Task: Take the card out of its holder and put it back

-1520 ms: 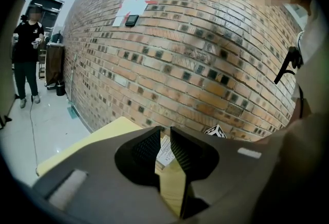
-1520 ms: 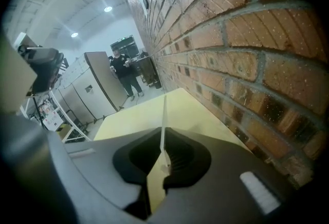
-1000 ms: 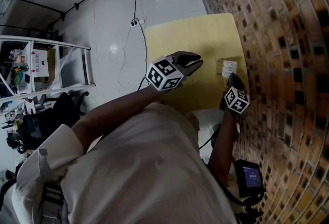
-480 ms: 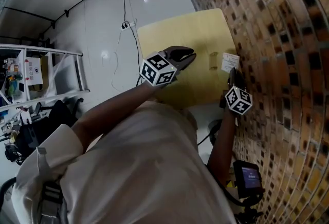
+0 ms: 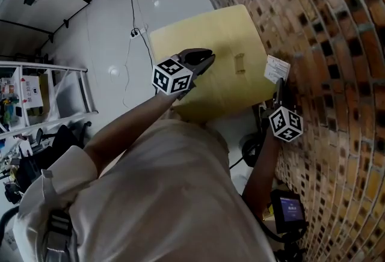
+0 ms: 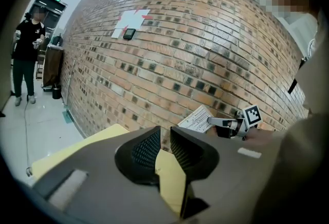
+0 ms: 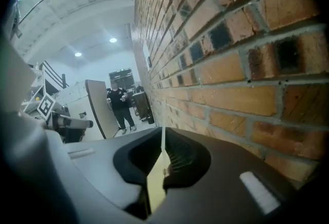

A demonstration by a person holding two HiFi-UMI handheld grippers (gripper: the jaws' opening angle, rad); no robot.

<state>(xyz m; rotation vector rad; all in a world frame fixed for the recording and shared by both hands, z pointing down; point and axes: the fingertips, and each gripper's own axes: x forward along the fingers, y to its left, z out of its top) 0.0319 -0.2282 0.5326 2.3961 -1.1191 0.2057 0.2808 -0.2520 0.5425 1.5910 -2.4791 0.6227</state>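
Note:
A white printed card (image 5: 277, 68) is pinched in my right gripper (image 5: 280, 82), which is shut on its lower edge close to the brick wall. In the right gripper view the card (image 7: 163, 141) shows edge-on between the jaws. The left gripper view catches the card (image 6: 198, 119) and the right gripper (image 6: 220, 122) in front of the wall. A small clear holder (image 5: 239, 62) stands empty on the yellow table (image 5: 198, 23), left of the card and apart from it. My left gripper (image 5: 203, 61) hovers over the table's near left part, its jaws together with nothing between them.
A brick wall (image 5: 337, 44) runs along the table's right side. White tiled floor with cables (image 5: 129, 20) lies beyond and left of the table. A metal rack (image 5: 42, 83) stands far left. A person in black (image 6: 25, 58) stands far off.
My right gripper has carried the card to the right, away from the holder and toward the wall. The left gripper has stayed beside the holder, still shut.

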